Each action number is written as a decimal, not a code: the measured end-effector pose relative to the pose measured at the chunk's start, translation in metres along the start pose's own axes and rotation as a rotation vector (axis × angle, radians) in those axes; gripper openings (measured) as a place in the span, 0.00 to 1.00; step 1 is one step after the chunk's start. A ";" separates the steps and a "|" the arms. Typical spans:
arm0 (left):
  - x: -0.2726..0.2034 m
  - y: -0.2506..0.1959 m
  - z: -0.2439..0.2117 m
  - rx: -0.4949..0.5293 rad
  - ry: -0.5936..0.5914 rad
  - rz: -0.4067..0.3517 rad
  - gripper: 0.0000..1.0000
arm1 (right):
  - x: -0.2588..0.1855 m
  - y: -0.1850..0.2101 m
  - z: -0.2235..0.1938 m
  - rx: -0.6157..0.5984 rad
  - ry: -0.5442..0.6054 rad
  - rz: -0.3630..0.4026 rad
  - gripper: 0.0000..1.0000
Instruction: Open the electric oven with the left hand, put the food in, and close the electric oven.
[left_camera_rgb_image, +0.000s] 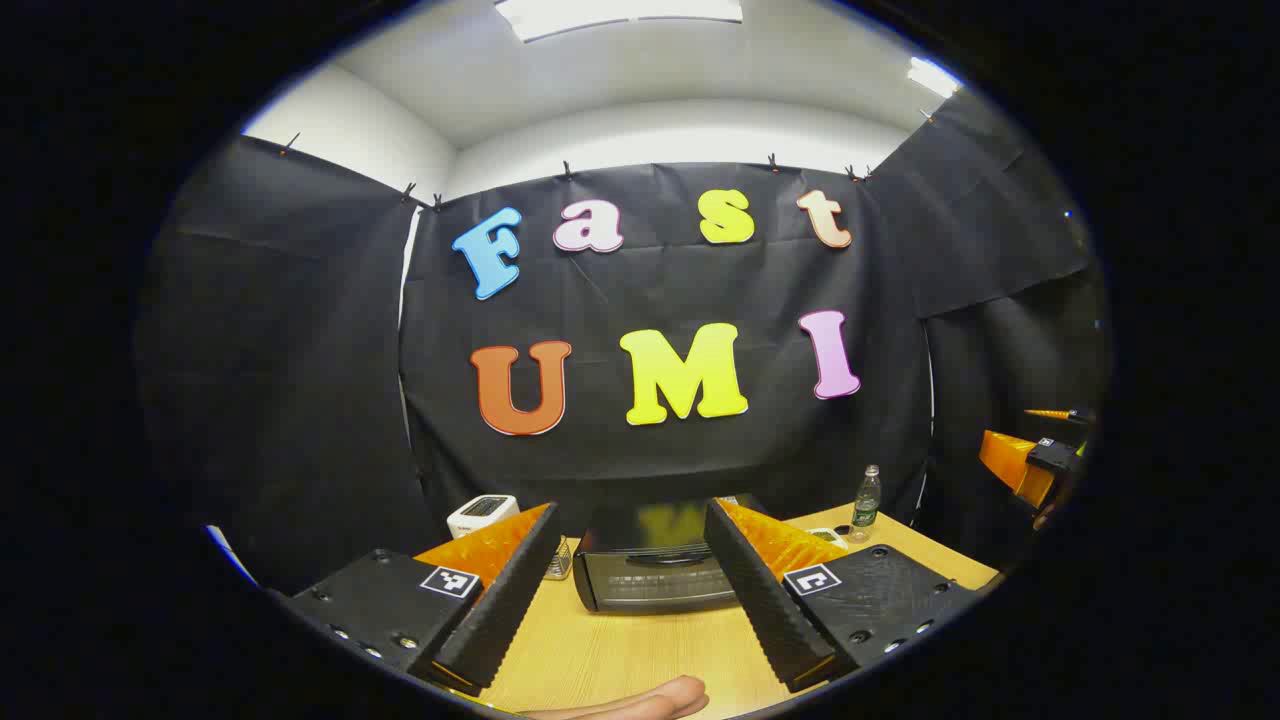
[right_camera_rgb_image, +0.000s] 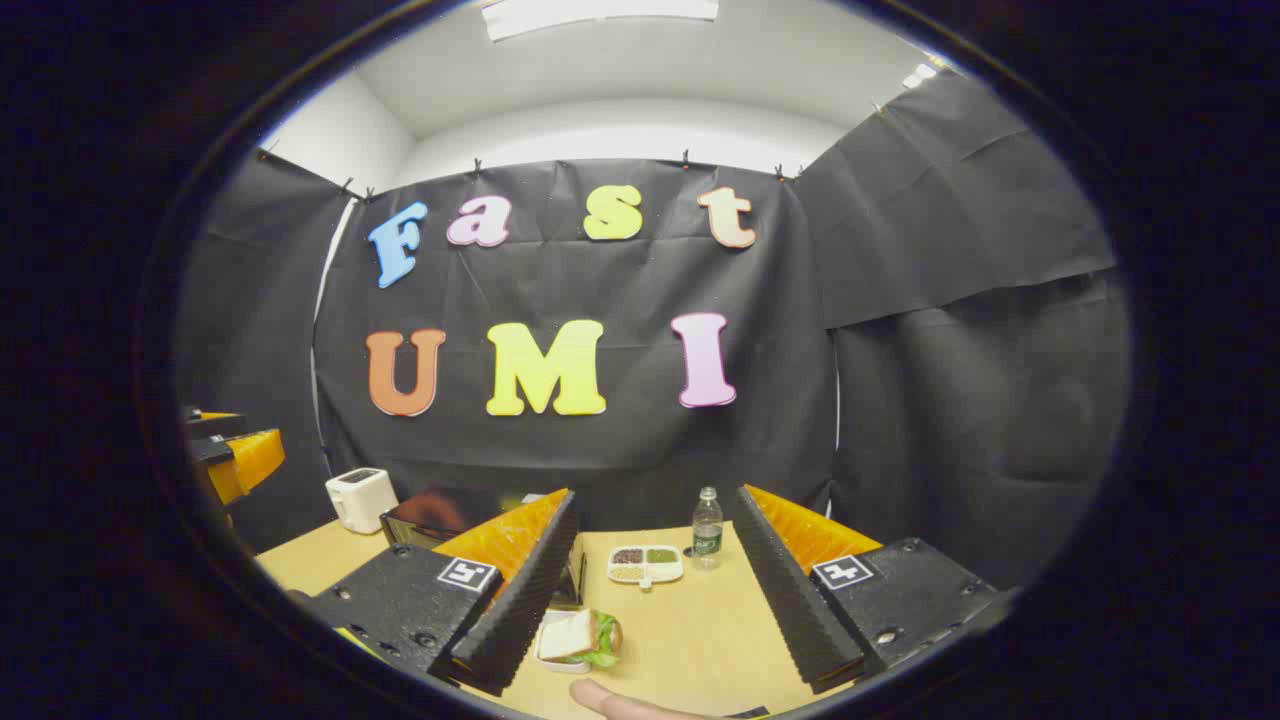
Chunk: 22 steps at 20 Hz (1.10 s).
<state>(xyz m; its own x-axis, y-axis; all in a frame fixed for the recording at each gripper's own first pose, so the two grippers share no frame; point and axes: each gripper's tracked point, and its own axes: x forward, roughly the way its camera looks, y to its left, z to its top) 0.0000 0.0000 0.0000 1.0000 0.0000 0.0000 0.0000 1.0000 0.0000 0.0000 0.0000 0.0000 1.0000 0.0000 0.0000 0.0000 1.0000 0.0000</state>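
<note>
On the wooden table (left_camera_rgb_image: 640, 650), right in front of the left gripper (left_camera_rgb_image: 632, 620), sits the electric oven (left_camera_rgb_image: 655, 570). It is small and dark, and its door is closed. The oven lies between the gripper's two fingers as the left gripper view sees it, but it is farther off and they do not touch it. The jaws stand wide apart and hold nothing. A white toaster (left_camera_rgb_image: 482, 514) stands to the left of the oven, near the black wall. A water bottle (left_camera_rgb_image: 866, 500) stands upright to the right of the oven. At the far right edge of this view you can see a bit of the other gripper up in the air. A fingertip (left_camera_rgb_image: 650, 700) pokes in at the bottom.

In the right gripper view, the right gripper (right_camera_rgb_image: 650, 625) is also wide open with nothing in it. The food is a sandwich (right_camera_rgb_image: 580, 637) with green leaves, lying on a small white plate (right_camera_rgb_image: 556, 660) on the table (right_camera_rgb_image: 700, 640). It is low down, just beside the left finger. Farther back there is a small white tray (right_camera_rgb_image: 646, 564) with three little parts, each with something different in it. The water bottle (right_camera_rgb_image: 707, 528) stands just beside the tray. The oven (right_camera_rgb_image: 440, 515) and the toaster (right_camera_rgb_image: 361, 499) are off to the left.
</note>
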 end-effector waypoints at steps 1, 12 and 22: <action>-0.003 0.000 0.002 -0.003 0.002 -0.003 0.95 | -0.001 -0.002 0.002 0.000 0.004 -0.001 0.99; -0.010 -0.011 0.005 -0.011 -0.007 -0.026 0.95 | -0.001 -0.025 0.015 0.004 0.008 -0.023 0.99; 0.009 -0.005 -0.020 -0.031 0.042 -0.003 0.95 | 0.004 -0.031 0.015 0.007 -0.017 -0.028 1.00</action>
<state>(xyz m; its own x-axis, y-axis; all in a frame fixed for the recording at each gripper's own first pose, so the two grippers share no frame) 0.0095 -0.0051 -0.0203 0.9991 -0.0033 -0.0424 0.0020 0.9995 -0.0310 0.0042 -0.0315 0.0145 0.9995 -0.0276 0.0167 0.0275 0.9996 0.0070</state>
